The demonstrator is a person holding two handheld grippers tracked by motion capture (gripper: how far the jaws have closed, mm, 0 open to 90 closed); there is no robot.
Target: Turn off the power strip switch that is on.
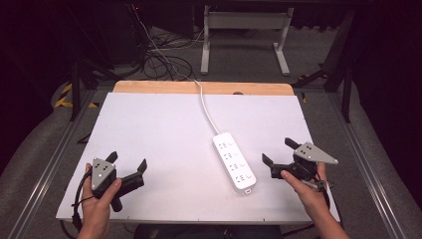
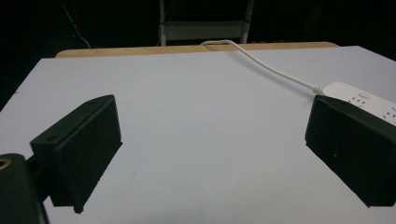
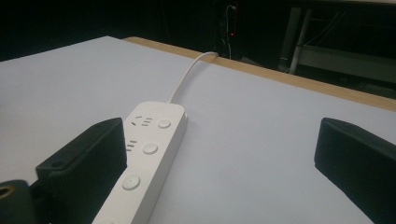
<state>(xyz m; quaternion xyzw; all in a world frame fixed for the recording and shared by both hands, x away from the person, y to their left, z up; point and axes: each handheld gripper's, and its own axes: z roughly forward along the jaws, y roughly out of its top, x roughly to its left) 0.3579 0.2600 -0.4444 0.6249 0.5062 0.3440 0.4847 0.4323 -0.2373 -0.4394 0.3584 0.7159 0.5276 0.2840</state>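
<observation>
While both grippers gape empty, power strip [image 1: 234, 160] just beside right gripper [image 1: 278, 152], well apart from left gripper [image 1: 127, 160]

Power strip [image 1: 234, 162]: smooth white plastic, slight sheen. Table [image 1: 149, 129]: matt white sheet over wood edge. Jaws: matt black.
</observation>
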